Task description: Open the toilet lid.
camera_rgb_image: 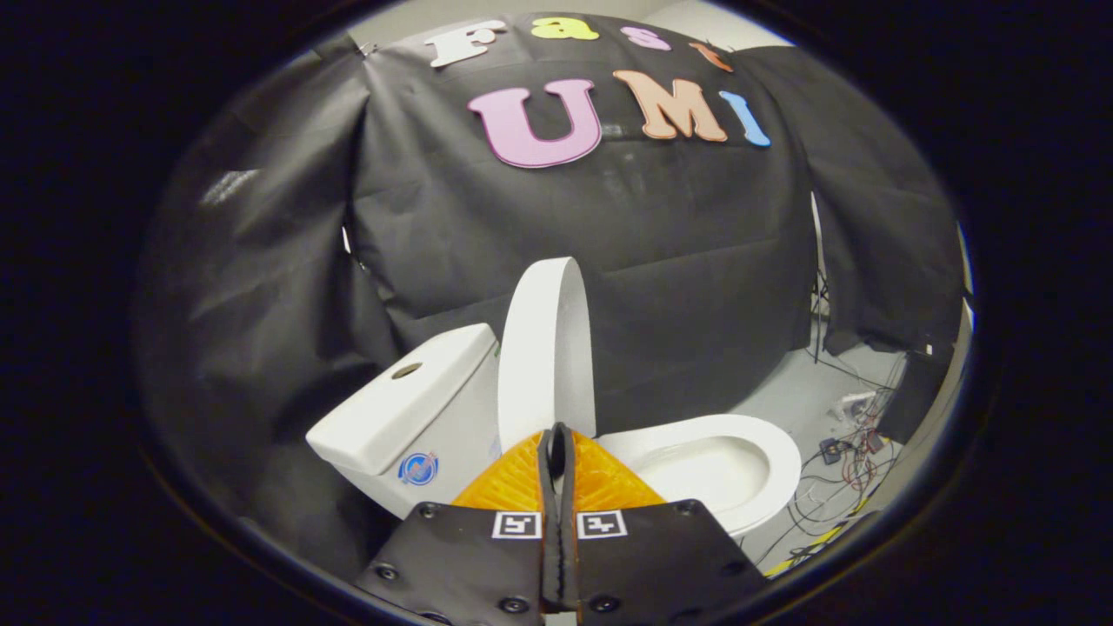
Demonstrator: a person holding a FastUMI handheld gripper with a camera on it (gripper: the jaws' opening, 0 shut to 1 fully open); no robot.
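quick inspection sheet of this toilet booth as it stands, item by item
surface: pale grey floor, bare near the toilet
job's things: white ceramic toilet; white oval lid raised upright beside the white tank, bowl exposed
clutter: small dark devices on the floor beyond the bowl
grippers: gripper fingers together, nothing between them, tips just before the lid's base
cables: tangled thin wires on the floor past the bowl
surroundings: black cloth wall behind the toilet

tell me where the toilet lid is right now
In the gripper view, the toilet lid stands raised, nearly upright, just beyond the tips of the closed gripper, between the tank and the open bowl.
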